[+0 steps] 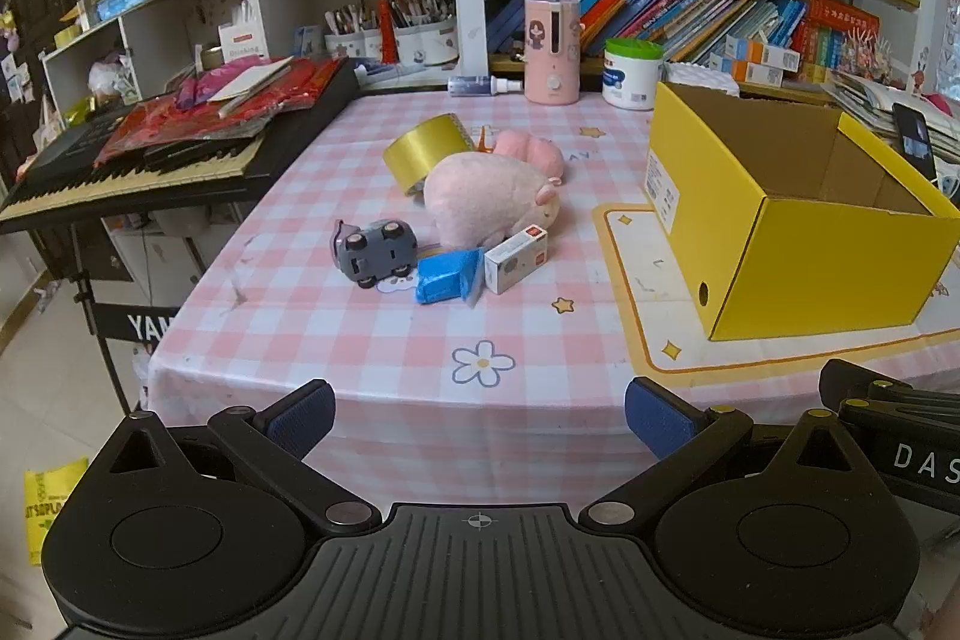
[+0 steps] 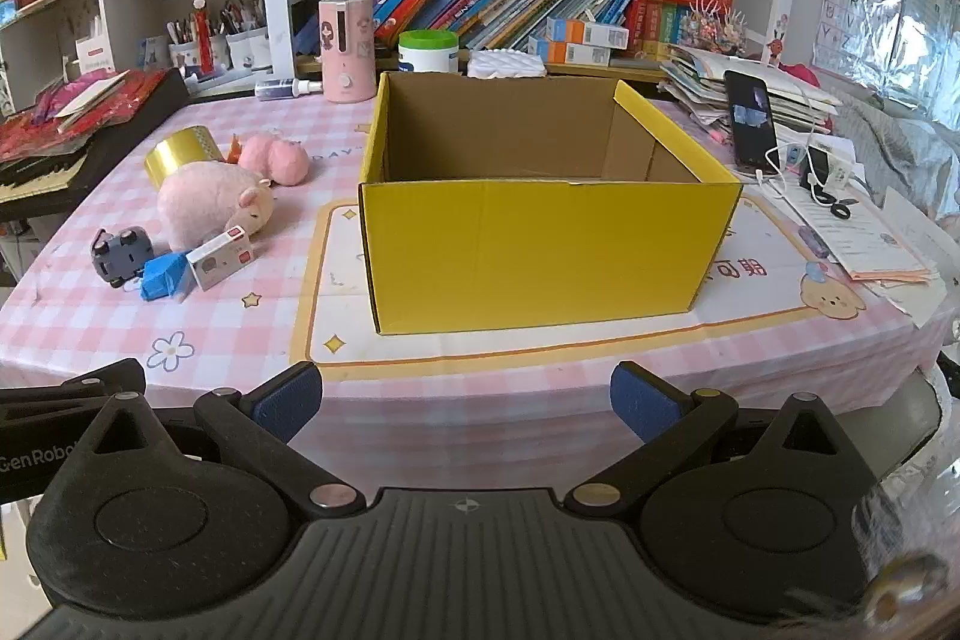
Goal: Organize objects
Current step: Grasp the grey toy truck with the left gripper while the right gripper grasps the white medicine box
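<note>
Currently, one yellow cardboard box is being seen open-topped on the pink checked surface, sitting on a cream mat with an orange border. Only bare brown inner walls are being shown in the right wrist view; the floor of the box is hidden by its front wall, so contents cannot be told.

Loose items are being kept in a cluster to the box's left, well apart from it: one roll of yellow tape, two pink plush toys (large, small behind it), one grey toy car tipped on its side, one blue packet, one small white carton. The carton is touching the large plush and the packet.

A phone leaning on stacked papers and a white charger are being shown only in the right wrist view. A black keyboard with red packets on it is being shown fully only in the left wrist view.

Left tongs are being held wide apart, nothing between the blue pads, short of the surface's near edge. Right tongs likewise: spread wide, nothing gripped, facing the box front.
</note>
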Demonstrator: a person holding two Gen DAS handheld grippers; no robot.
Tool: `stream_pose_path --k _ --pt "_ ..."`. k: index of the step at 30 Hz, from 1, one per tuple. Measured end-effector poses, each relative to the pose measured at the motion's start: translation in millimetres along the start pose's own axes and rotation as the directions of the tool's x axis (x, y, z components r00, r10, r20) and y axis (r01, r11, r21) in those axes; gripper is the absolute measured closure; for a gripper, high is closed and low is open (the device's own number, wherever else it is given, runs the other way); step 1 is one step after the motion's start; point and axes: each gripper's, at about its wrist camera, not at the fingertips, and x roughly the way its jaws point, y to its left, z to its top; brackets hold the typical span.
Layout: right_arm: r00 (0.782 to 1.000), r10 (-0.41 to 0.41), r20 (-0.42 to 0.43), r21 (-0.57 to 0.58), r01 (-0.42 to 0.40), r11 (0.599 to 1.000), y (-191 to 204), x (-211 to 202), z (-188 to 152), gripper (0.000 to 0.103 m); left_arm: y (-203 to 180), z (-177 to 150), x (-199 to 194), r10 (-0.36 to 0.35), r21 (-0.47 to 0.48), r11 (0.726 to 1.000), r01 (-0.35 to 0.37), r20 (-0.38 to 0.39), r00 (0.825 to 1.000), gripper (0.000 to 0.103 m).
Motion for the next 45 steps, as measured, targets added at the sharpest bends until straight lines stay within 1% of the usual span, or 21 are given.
stream_pose_path --k 10,15,19,24,28,30,32,34,35,36,39,42,45 --pt "1.0 0.012 0.004 -0.003 -0.012 1.0 3.2 -0.7 0.0 0.0 4.3 -0.4 0.9 -0.008 -0.004 1.0 0.008 -0.003 1.0 0.001" --pt "1.0 0.028 0.005 -0.014 -0.028 1.0 7.9 0.2 -0.7 0.001 13.9 -2.7 2.3 -0.013 -0.033 0.999 0.013 -0.004 1.0 0.001" --pt "0.999 0.052 0.018 -0.036 -0.051 0.998 17.1 -1.2 1.4 0.002 23.8 -4.2 2.7 0.001 -0.046 0.999 -0.001 0.001 1.0 0.001" --pt "0.998 0.068 -0.001 -0.077 -0.068 0.995 33.1 2.7 2.0 0.002 40.8 -5.5 3.6 0.019 -0.091 0.996 -0.019 -0.007 1.0 0.001" --pt "0.993 0.116 0.001 -0.124 -0.115 0.986 45.7 2.5 1.6 0.002 57.8 -5.3 4.9 0.023 -0.14 0.99 -0.022 0.005 1.0 0.001" --pt "0.988 0.155 -0.002 -0.151 -0.154 0.976 53.0 3.1 0.9 0.008 70.3 -3.5 2.9 0.009 -0.194 0.981 -0.001 0.04 0.999 0.0" --pt "0.982 0.191 -0.011 -0.168 -0.19 0.967 59.3 5.3 0.8 0.011 83.3 -1.8 2.3 0.021 -0.265 0.964 -0.002 0.066 0.998 0.0" --pt "0.975 0.22 -0.02 -0.178 -0.22 0.959 64.7 9.2 0.8 0.017 91.9 -0.4 6.1 0.027 -0.302 0.953 -0.006 0.068 0.997 0.0" --pt "0.972 0.232 -0.025 -0.181 -0.232 0.956 67.6 11.5 1.1 0.024 95.7 -0.1 9.9 0.031 -0.312 0.95 -0.01 0.06 0.998 0.0" --pt "0.969 0.246 -0.033 -0.186 -0.247 0.951 71.3 15.4 2.0 0.029 98.1 0.4 13.9 0.035 -0.316 0.949 -0.017 0.05 0.998 0.0" --pt "0.957 0.285 -0.055 -0.197 -0.291 0.936 80.7 26.7 4.7 0.037 103.3 3.4 24.8 0.044 -0.31 0.95 -0.031 0.035 0.998 0.0" --pt "0.944 0.322 -0.068 -0.216 -0.329 0.919 92.0 40.6 11.8 0.042 105.2 12.8 34.7 0.031 -0.294 0.956 -0.015 0.048 0.998 0.0" --pt "0.936 0.344 -0.072 -0.242 -0.351 0.904 101.2 55.6 22.1 0.043 104.0 26.6 46.4 0.031 -0.283 0.959 -0.015 0.054 0.998 0.0"
